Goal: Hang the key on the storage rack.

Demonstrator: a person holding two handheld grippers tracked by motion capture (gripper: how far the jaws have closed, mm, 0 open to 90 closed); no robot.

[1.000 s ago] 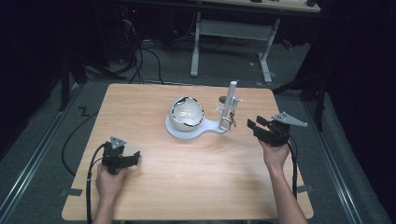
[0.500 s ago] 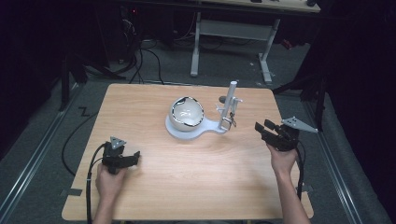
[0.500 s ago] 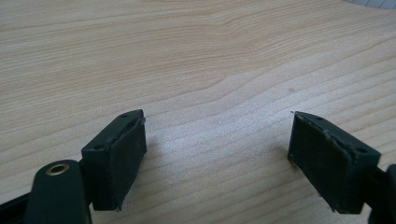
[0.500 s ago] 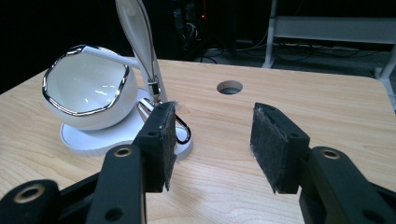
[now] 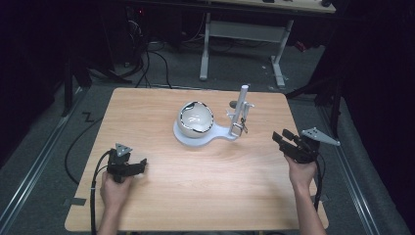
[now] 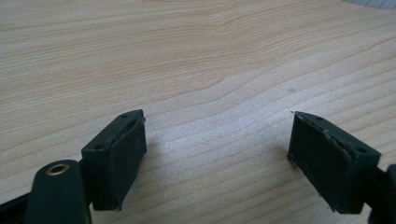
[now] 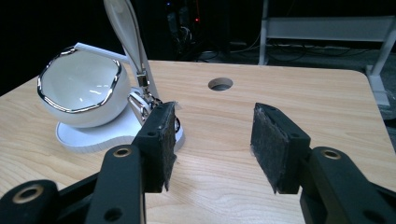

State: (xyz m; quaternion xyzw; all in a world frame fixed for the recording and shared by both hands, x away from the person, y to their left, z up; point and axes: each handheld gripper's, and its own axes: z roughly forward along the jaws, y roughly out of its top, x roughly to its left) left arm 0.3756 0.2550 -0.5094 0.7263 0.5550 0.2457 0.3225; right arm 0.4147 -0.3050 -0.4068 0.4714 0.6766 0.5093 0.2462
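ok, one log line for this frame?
left tool: open, empty, on table | right tool: open, empty, facing bowl on white stand

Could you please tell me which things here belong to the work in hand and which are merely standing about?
Belonging to the work:
- white bowl lamp on its base, with upright arm
- right tongs, open, nearest the lamp
- left tongs, open over bare wood

Merely about:
- hole in the tabletop
- white desk frame behind the table
- cables on the floor
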